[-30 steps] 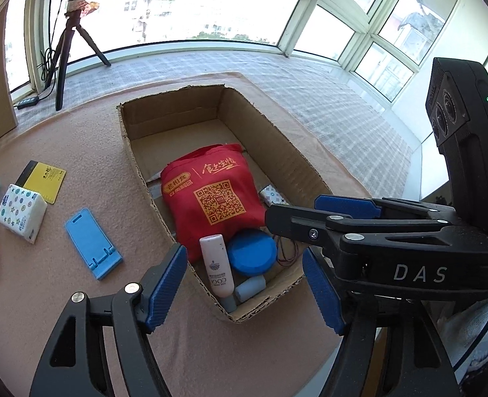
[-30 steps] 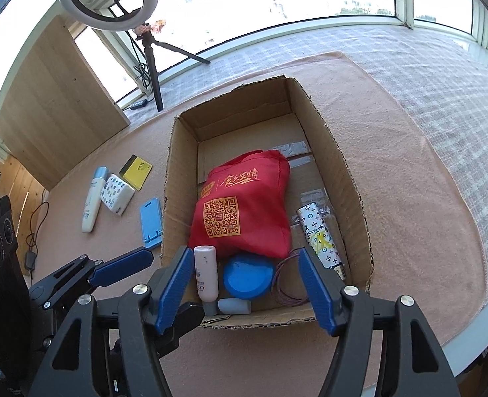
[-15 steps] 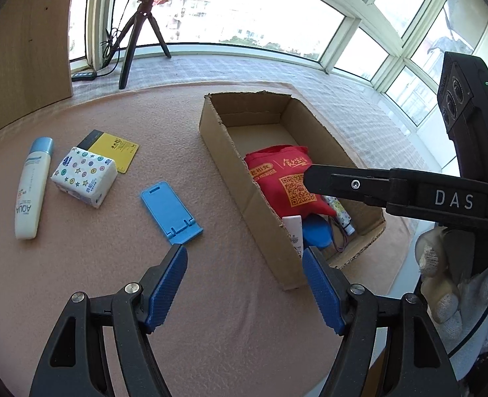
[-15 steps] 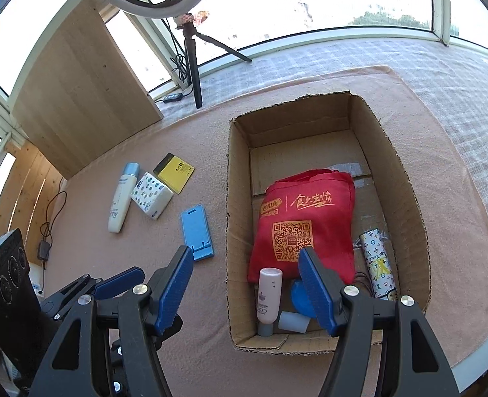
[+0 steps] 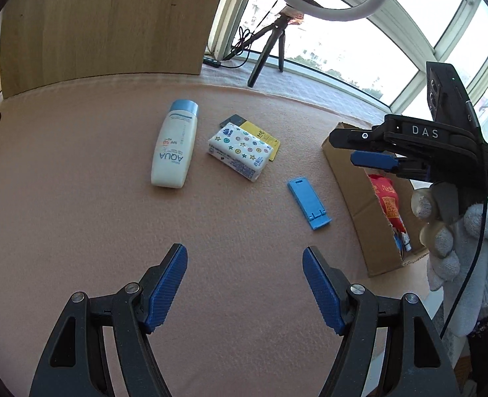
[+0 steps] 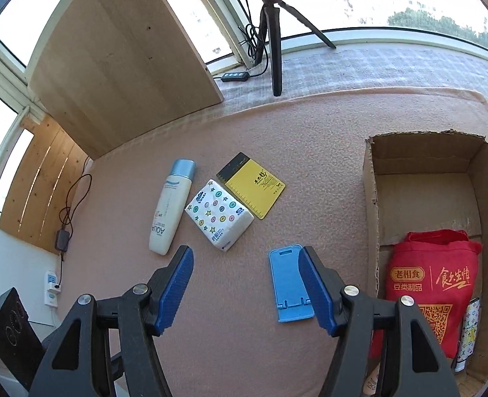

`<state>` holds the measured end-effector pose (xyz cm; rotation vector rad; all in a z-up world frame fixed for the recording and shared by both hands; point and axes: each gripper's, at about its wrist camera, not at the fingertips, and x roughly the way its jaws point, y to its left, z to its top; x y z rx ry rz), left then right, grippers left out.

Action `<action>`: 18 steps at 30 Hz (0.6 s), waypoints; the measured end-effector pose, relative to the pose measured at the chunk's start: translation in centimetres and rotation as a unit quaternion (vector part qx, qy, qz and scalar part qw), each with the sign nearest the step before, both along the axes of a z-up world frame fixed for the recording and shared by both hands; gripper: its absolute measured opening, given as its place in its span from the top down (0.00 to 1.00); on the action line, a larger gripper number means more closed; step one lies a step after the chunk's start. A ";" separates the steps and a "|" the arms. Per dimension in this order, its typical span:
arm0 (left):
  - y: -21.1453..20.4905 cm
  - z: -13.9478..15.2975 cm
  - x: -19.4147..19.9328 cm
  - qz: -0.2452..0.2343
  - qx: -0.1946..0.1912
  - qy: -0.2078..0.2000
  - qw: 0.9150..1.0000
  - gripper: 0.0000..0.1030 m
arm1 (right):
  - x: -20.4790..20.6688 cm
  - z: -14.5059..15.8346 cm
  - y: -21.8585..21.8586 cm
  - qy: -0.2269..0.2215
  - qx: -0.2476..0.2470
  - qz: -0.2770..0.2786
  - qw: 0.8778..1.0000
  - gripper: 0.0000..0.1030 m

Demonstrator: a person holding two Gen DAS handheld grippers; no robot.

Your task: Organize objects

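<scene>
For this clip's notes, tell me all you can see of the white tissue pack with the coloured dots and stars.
The tissue pack is a soft, white plastic-wrapped block printed with coloured buttons and stars and a small blue logo. It lies flat on the pink felt mat, apparently unopened, close beside the sunscreen bottle. One corner overlaps the yellow card. Neither tool touches it.

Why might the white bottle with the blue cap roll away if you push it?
The white bottle lies on its side on the pink mat, so a sideways nudge could turn it. Its body looks somewhat flattened rather than round, so it would probably rock or slide more than roll far. The smooth plastic may feel slippery; the fuzzy-looking mat likely slows it.
</scene>
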<state>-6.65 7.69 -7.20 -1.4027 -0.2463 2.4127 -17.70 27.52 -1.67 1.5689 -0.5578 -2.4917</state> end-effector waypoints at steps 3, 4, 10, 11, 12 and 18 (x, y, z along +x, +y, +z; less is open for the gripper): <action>-2.4 -0.2 0.3 0.021 -0.002 -0.004 1.000 0.27 | -2.2 -0.8 -1.6 -0.006 0.010 0.015 1.000 0.40; -3.1 -0.4 0.4 0.027 -0.002 -0.006 1.000 0.27 | -2.9 -1.1 -2.0 -0.009 0.012 0.020 1.000 0.40; -5.6 -0.6 0.8 0.049 -0.005 -0.010 0.999 0.27 | -6.1 -2.9 -4.0 -0.023 0.031 0.034 0.999 0.40; -5.9 -0.6 0.8 0.051 -0.006 -0.009 0.999 0.27 | -6.6 -3.2 -4.2 -0.025 0.032 0.036 0.999 0.40; -6.2 -0.6 0.8 0.054 -0.006 -0.010 0.998 0.27 | -7.0 -3.4 -4.4 -0.026 0.035 0.036 0.998 0.40; -7.3 -0.9 0.6 0.063 -0.006 -0.014 0.998 0.27 | -9.1 -4.7 -5.7 -0.038 0.045 0.039 0.998 0.44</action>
